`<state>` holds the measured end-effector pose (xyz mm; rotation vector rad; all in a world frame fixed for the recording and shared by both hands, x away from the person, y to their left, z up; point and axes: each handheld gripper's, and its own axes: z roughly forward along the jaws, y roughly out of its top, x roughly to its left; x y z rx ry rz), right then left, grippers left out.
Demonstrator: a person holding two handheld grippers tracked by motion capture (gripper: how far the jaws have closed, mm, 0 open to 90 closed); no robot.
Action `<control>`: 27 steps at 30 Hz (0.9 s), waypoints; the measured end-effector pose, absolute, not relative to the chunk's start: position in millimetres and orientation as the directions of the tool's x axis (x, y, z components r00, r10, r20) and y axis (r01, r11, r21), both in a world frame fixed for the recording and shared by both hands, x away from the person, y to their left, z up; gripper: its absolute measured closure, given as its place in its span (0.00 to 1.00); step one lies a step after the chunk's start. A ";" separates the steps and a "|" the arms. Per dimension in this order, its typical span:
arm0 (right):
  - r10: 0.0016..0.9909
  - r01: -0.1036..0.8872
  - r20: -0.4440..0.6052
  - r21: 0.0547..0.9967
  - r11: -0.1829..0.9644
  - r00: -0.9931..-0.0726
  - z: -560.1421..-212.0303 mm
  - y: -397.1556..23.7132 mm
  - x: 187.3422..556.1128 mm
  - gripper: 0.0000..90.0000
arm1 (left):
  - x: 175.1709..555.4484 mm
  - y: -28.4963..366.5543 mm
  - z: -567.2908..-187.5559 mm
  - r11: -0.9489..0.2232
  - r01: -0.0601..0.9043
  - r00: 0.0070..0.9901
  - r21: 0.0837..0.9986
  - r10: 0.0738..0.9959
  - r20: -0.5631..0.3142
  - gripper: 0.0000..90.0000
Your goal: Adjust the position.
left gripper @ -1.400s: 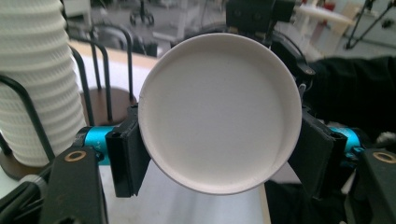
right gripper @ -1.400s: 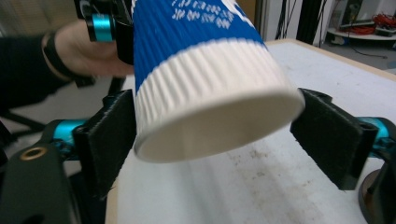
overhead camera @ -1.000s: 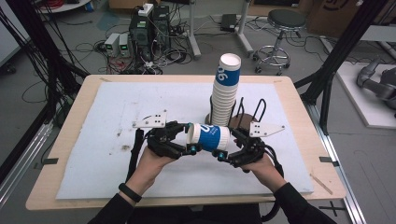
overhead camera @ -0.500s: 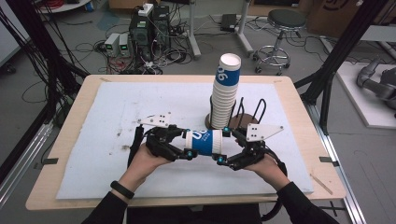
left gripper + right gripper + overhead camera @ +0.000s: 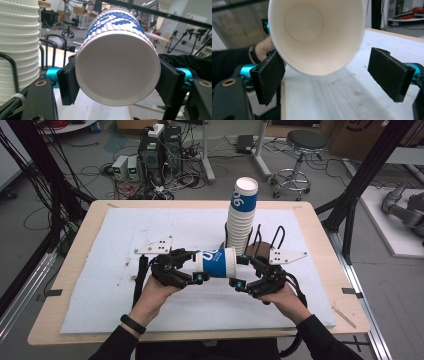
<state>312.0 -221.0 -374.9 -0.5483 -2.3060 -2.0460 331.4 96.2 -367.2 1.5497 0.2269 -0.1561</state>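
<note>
My left claw (image 5: 117,82) clamps a paper cup (image 5: 216,263) by its base, lying sideways above the counter (image 5: 100,220) at frame centre. My right claw (image 5: 329,75) gapes wide around its rim.

A blue-and-white ribbed paper cup (image 5: 217,262) lies sideways above the table, just beside the upright cup stack (image 5: 241,215)

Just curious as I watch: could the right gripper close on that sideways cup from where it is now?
Probably yes. The right gripper is open, its jaws either side of the cup's open mouth with nothing between. The left gripper already holds the cup's base end, off the table.
</note>
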 end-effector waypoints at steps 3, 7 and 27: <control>0.214 0.314 0.301 0.949 0.028 -0.929 -374.7 -212.1 310.3 0.17 | 330.6 90.8 -371.8 0.025 0.248 0.968 0.968 0.026 -0.249 0.33; 0.183 0.312 0.304 0.950 0.016 -0.935 -373.7 -214.8 311.1 0.21 | 327.4 83.6 -372.8 -0.020 0.225 0.974 0.974 0.025 -0.225 0.33; 0.204 0.166 0.106 0.937 0.306 -0.973 -365.1 -208.9 309.2 0.21 | 317.9 61.7 -362.7 -0.464 0.080 0.995 0.882 0.095 -0.040 0.31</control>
